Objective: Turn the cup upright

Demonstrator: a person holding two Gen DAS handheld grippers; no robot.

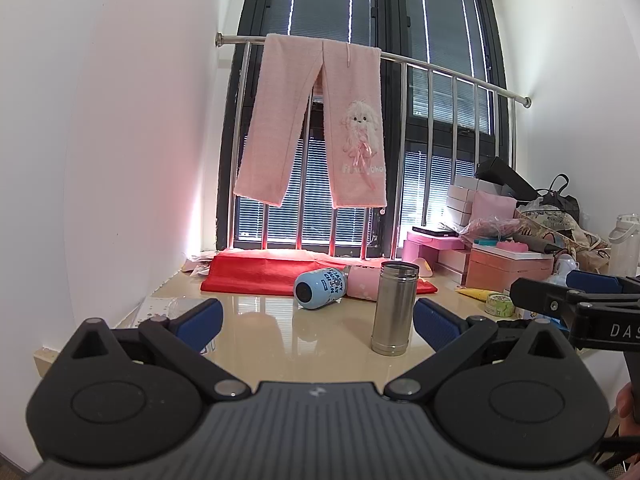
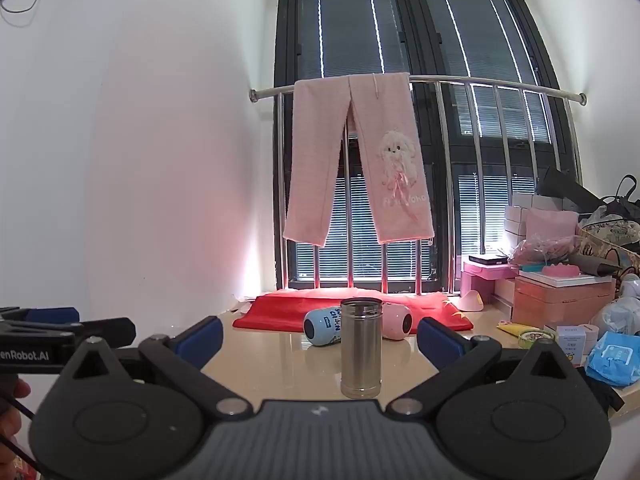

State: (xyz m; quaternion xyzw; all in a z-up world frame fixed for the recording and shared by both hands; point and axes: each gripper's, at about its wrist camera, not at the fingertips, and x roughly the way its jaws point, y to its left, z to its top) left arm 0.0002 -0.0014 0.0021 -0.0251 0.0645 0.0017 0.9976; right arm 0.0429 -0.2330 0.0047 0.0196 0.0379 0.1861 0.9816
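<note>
A steel cup point(image 1: 393, 307) stands upright on the beige table point(image 1: 312, 340), open mouth up; it also shows in the right wrist view point(image 2: 361, 347). Behind it a blue cup point(image 1: 320, 288) point(image 2: 323, 326) lies on its side, and a pink cup point(image 1: 363, 287) point(image 2: 396, 321) lies on its side beside it. My left gripper point(image 1: 318, 320) is open and empty, short of the cups. My right gripper point(image 2: 320, 338) is open and empty, with the steel cup in line between its fingers but farther out. The right gripper shows at the right of the left wrist view point(image 1: 572, 296).
A red cloth point(image 1: 280, 270) lies behind the cups under a railing with pink trousers point(image 1: 320, 120). Boxes, bags and packets point(image 1: 520, 240) crowd the table's right side. A yellow tube point(image 1: 476, 292) and a small jar point(image 1: 500, 304) lie near the right gripper. A white wall stands left.
</note>
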